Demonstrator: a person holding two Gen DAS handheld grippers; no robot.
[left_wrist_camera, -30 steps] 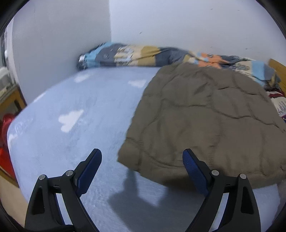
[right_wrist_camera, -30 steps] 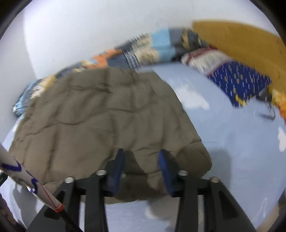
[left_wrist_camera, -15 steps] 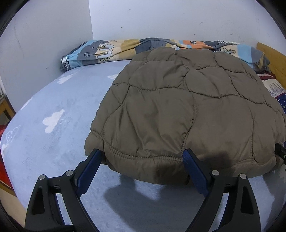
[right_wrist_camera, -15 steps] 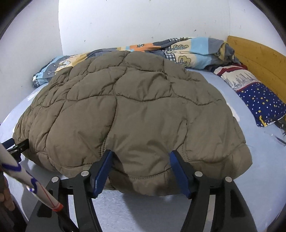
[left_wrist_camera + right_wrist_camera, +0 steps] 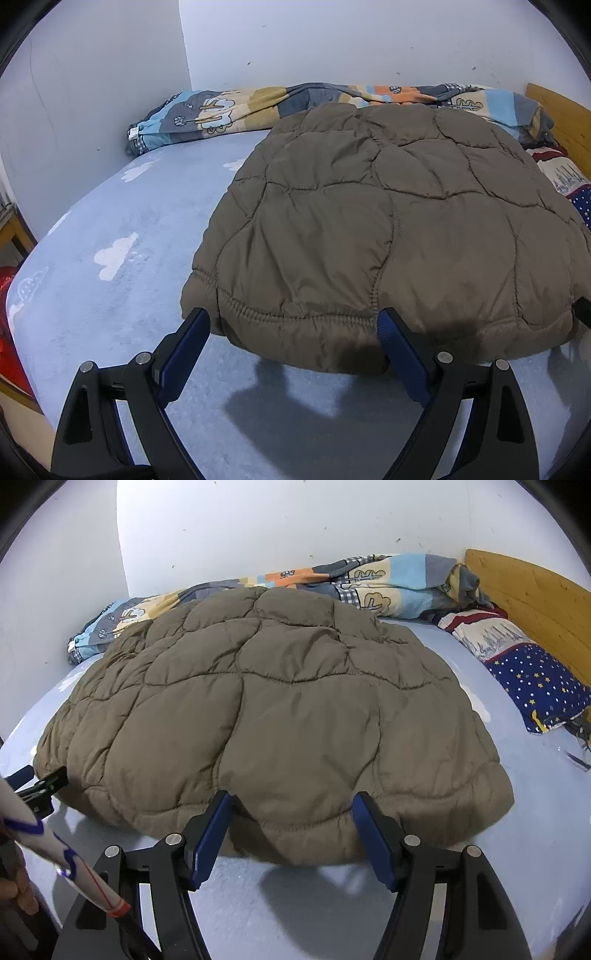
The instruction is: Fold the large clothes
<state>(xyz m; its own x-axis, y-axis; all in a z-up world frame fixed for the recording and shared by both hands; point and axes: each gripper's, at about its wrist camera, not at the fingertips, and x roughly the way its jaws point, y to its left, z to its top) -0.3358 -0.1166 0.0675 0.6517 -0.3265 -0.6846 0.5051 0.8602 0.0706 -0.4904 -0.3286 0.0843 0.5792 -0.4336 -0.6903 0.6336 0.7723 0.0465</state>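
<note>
Olive-brown quilted padding fills both views: the puffer jacket (image 5: 388,229) lies spread flat on the pale blue bed sheet (image 5: 110,295), its far edge touching the patterned blanket (image 5: 221,110) rolled along the wall. Both claws are at the near hem. The left gripper (image 5: 293,326) stands wide open, holding nothing, one finger at the hem's left corner and the other finger set against the hem further along. The right gripper (image 5: 291,814) is open too, a little narrower, its fingers either side of a bulge of hem — nothing pinched.

By my reckoning this one is light but bulky: soft, puffy, springy, with a smooth shell that could slide out of a shallow pinch. The stitched, gathered hem band (image 5: 295,314) looks the firmest place to bite — deep, both layers together.

A starry blue pillow (image 5: 535,686) sits off to the right by the wooden headboard (image 5: 528,590). No brand, label or readable writing shows anywhere.
</note>
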